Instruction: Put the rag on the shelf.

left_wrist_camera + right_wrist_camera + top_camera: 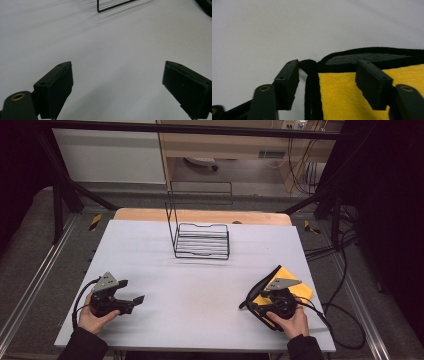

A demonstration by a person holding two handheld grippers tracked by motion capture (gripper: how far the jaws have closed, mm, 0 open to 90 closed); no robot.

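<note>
Right tool (327, 75) astride yellow cloth's (344, 97) black-edged corner, jaws half apart.

Dim room, grey floor (30, 245), black frame bars (200, 128), wooden shelving (230, 142) at 12 o'clock, cables (345, 310) at 4.

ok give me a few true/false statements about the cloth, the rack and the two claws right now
1. The yellow cloth has a black border. True.
2. The right claw is clamped shut on the wire rack. False: its jaws straddle the cloth's corner and stand apart.
3. The left claw is open over bare table. True.
4. The cloth lies inside the rack. False: it lies on the table near the right claw, apart from the rack.
5. The rack stands beyond both claws. True.
</note>
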